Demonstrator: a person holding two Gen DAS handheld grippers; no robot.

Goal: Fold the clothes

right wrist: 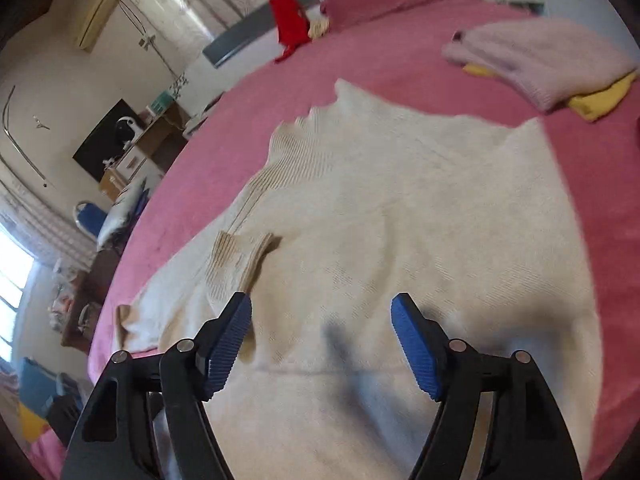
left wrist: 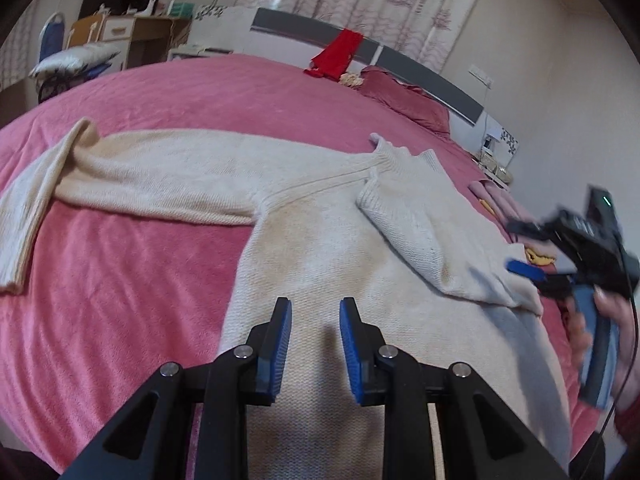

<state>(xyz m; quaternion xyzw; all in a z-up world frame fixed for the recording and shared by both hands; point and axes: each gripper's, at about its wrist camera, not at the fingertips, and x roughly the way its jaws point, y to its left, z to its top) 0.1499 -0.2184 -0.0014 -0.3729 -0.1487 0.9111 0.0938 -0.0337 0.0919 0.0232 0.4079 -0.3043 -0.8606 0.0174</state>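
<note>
A cream knit sweater [left wrist: 320,232] lies flat on the pink bed [left wrist: 140,280]. One sleeve [left wrist: 160,176] stretches out to the left; the other sleeve [left wrist: 420,236] is folded across the body. My left gripper [left wrist: 315,320] is open and empty, just above the sweater's lower body. My right gripper [right wrist: 322,320] is open wide and empty over the sweater [right wrist: 400,220], with the folded sleeve's cuff [right wrist: 248,256] just ahead of its left finger. The right gripper also shows blurred in the left wrist view [left wrist: 524,270] at the sweater's right edge.
A folded pink sweater [right wrist: 548,56] on a yellow garment [right wrist: 596,102] lies at the bed's far right. A red garment [left wrist: 338,54] hangs on the headboard [left wrist: 432,76], next to a pink pillow [left wrist: 404,96]. A desk and chair [left wrist: 116,40] stand beyond the bed's far left.
</note>
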